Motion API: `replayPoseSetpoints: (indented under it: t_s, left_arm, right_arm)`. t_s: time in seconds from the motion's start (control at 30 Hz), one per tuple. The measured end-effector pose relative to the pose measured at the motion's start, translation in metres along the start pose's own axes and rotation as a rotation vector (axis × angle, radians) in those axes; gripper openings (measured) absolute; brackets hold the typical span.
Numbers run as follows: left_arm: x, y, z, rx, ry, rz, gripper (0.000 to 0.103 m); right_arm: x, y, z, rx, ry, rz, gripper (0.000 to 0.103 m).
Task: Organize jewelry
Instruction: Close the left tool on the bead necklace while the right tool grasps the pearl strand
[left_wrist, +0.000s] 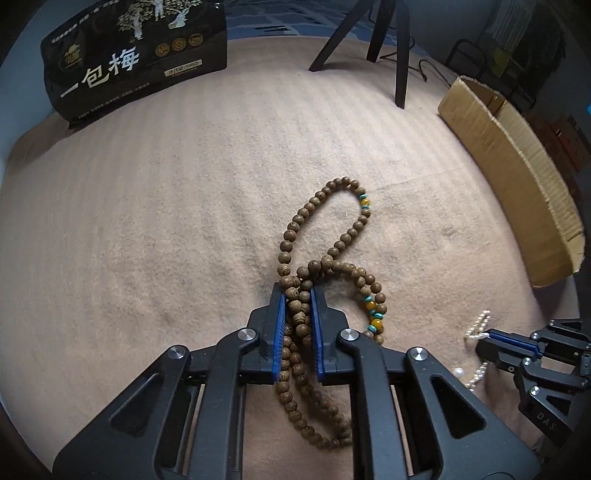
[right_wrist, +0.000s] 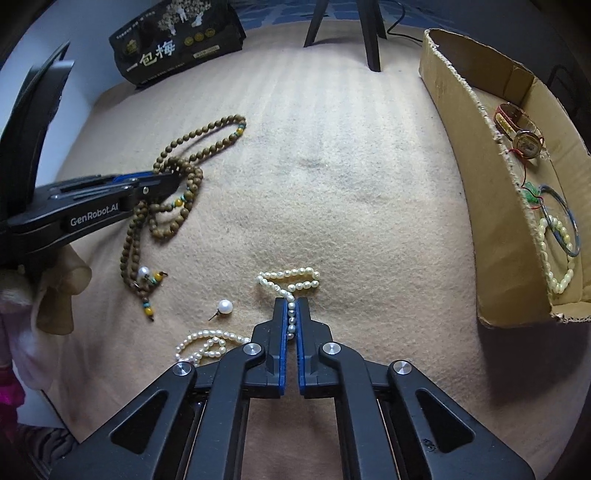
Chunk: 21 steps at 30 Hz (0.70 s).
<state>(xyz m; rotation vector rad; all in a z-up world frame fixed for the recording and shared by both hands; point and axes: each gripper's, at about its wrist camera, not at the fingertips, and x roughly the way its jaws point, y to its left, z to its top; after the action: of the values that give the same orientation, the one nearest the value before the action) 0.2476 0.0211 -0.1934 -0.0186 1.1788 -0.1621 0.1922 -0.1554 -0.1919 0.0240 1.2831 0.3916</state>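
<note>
Wooden bead necklace (left_wrist: 325, 236) clenched in down-tilted left jaws, pearl strand (right_wrist: 290, 280) in right jaws.

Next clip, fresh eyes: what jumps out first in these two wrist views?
Both grippers are clamped on jewelry on the beige blanket: the left gripper pinches a tangled wooden bead necklace, and the right gripper pinches a pearl strand. At the right, an open cardboard box already holds a watch, a bangle and a pale bead bracelet. A loose pearl lies between the strands.
</note>
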Motion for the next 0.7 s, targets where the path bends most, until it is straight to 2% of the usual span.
replayPoseSetpoints:
  t_s: [0.7]
  left_arm:
    - [-0.11, -0.018, 0.003, -0.052, -0.216, -0.167, 0.011]
  right_arm:
    - [-0.085, 0.003, 0.003, -0.011, -0.21, 0.103, 0.003]
